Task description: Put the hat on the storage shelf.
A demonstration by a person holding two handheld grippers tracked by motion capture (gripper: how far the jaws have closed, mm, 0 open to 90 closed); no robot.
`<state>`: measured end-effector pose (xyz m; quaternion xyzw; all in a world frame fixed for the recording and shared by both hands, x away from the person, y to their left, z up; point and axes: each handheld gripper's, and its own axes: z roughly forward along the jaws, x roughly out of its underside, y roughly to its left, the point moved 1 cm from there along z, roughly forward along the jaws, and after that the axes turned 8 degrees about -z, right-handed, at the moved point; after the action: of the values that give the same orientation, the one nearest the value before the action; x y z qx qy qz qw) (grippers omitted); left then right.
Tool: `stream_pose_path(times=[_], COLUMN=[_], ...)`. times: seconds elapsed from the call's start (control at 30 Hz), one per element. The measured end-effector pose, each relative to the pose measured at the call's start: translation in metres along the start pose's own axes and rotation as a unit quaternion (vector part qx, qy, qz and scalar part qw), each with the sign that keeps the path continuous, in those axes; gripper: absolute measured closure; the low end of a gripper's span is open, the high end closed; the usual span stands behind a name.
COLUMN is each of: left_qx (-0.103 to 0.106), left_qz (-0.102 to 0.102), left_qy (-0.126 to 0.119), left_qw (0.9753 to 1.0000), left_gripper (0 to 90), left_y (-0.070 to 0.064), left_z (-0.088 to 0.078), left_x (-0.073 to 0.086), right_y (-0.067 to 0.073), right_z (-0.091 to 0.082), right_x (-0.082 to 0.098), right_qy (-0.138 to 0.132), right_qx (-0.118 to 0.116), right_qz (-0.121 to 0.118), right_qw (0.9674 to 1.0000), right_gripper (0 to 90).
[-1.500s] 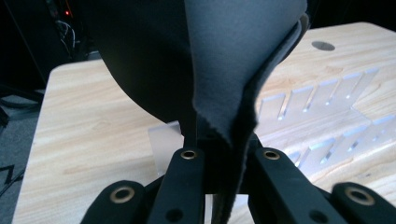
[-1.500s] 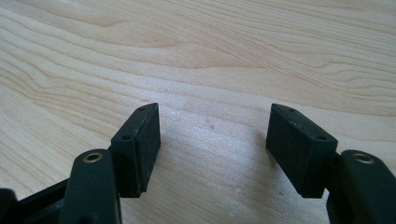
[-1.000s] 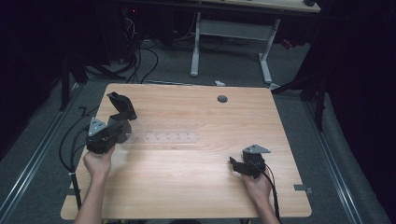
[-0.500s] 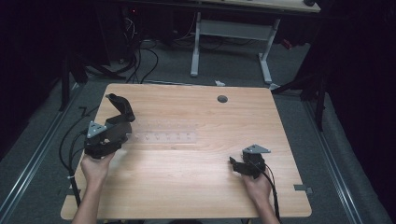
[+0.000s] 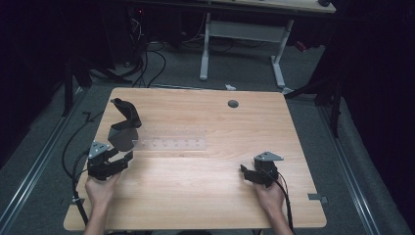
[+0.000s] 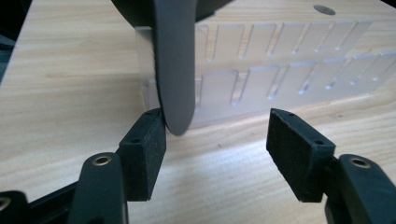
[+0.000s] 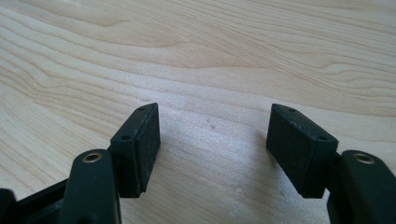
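Where readable, no writing: clear rack (image 6: 289, 70).

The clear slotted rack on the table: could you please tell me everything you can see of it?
The clear slotted rack looks like frosted transparent plastic, long and low, with two rows of upright rectangular slots along its side. It lies flat on the wooden table, left of centre. A dark curved object stands at its left end, against its corner. The left tool, open, sits just short of it.
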<state>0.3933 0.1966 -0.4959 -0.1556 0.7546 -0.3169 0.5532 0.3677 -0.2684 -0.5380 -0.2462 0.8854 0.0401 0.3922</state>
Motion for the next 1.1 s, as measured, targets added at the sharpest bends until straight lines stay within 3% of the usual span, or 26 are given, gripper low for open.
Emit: stream_pose_path(times=[0.27, 0.47, 0.8, 1.1], left_qx=[0.005, 0.021, 0.050, 0.066], left_qz=[0.002, 0.006, 0.022, 0.052], left_qy=[0.017, 0.037, 0.076, 0.096], left_qw=[0.9998, 0.9991, 0.9956, 0.9918], left_gripper=[38.3, 38.2, 38.2, 38.3], left_y=[-0.003, -0.013, -0.037, -0.053], left_z=[-0.012, -0.017, -0.008, 0.002], left_x=[0.022, 0.038, 0.063, 0.078], right_y=[0.000, 0.000, 0.000, 0.000], right_z=[0.000, 0.000, 0.000, 0.000], right_x=[0.000, 0.000, 0.000, 0.000], right_qy=[0.000, 0.000, 0.000, 0.000], right_qx=[0.000, 0.000, 0.001, 0.001], right_qz=[0.001, 0.000, 0.000, 0.001], right_qw=[1.0000, 1.0000, 1.0000, 1.0000], right_gripper=[35.3, 35.3, 35.3, 35.3])
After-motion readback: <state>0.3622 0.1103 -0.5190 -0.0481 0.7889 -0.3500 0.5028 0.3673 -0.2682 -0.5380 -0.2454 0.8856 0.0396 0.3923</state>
